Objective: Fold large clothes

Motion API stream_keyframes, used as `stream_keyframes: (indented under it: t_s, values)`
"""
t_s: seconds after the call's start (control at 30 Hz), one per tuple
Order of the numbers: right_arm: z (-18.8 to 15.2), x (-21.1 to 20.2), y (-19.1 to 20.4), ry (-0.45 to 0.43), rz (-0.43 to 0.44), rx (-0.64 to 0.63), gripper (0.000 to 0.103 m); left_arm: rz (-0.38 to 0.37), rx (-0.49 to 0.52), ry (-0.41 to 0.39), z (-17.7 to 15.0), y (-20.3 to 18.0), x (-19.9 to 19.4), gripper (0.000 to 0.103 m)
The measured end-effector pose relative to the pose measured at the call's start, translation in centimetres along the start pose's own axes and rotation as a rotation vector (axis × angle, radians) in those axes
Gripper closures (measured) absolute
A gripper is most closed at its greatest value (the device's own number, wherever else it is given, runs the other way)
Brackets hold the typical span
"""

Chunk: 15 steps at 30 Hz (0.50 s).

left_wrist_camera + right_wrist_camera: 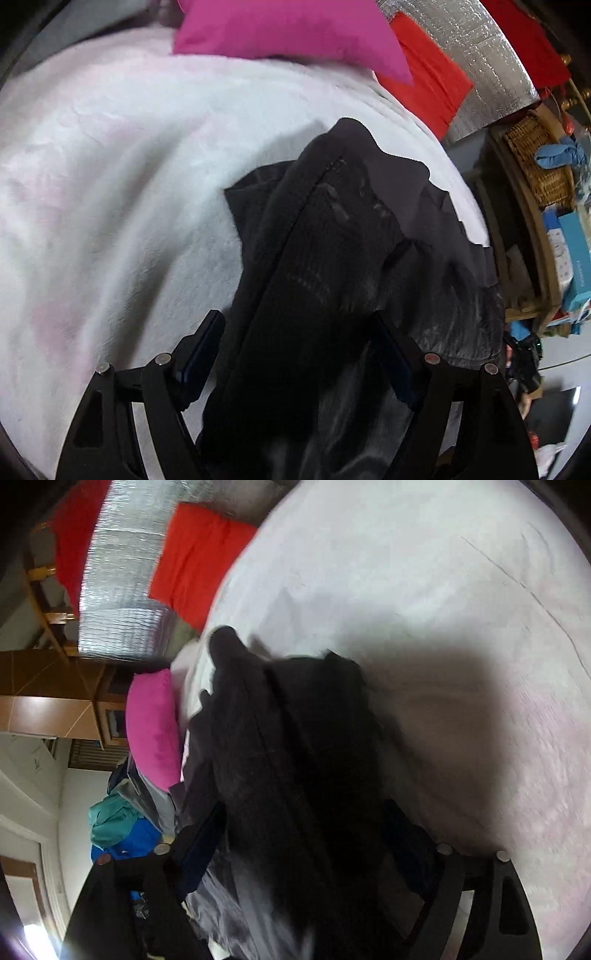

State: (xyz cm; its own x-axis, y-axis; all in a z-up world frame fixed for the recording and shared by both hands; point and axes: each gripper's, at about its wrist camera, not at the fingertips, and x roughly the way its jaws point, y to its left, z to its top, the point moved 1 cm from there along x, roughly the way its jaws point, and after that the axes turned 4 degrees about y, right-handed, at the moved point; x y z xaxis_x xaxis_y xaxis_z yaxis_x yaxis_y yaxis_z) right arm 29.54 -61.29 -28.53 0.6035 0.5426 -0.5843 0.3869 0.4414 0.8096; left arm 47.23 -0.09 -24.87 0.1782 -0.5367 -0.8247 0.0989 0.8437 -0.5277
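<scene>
Your left gripper point(295, 332) stands wide open over the black garment point(332, 240), which lies bunched on the white blanket point(110, 184) near the pink pillow point(288, 33). Your right gripper point(306, 823) is open too, its fingers straddling the cloth without pinching it.

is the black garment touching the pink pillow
Apart. The left wrist view shows bare white blanket lying between the black garment and the pink pillow.
</scene>
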Motion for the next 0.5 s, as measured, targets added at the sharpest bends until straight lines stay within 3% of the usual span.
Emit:
stream_keyframes:
  t_s: [0.1, 0.13, 0.2, 0.3, 0.4, 0.5]
  values:
    - [-0.3, 1.2, 0.5, 0.001, 0.010, -0.009, 0.015, -0.045, -0.003, 0.000, 0.5, -0.3, 0.6, 0.024]
    - [-0.5, 1.6, 1.3, -0.009, -0.021, -0.050, 0.016, -0.058, 0.002, -0.004, 0.5, -0.6, 0.6, 0.026]
    - [-0.7, 2.3, 2.5, -0.018, -0.070, -0.084, 0.026, -0.065, 0.011, -0.012, 0.7, -1.1, 0.6, 0.049]
    - [-0.6, 2.5, 3.7, -0.054, -0.091, -0.103, 0.052, -0.057, 0.013, -0.040, 0.9, -1.8, 0.4, 0.064]
    - [-0.5, 1.8, 4.9, -0.108, -0.118, -0.142, 0.066, -0.068, 0.005, -0.087, 1.3, -2.2, -0.3, 0.075]
    - [-0.5, 0.7, 6.9, -0.189, -0.087, -0.184, 0.067, -0.089, 0.012, -0.133, 1.4, -2.8, -1.4, 0.075]
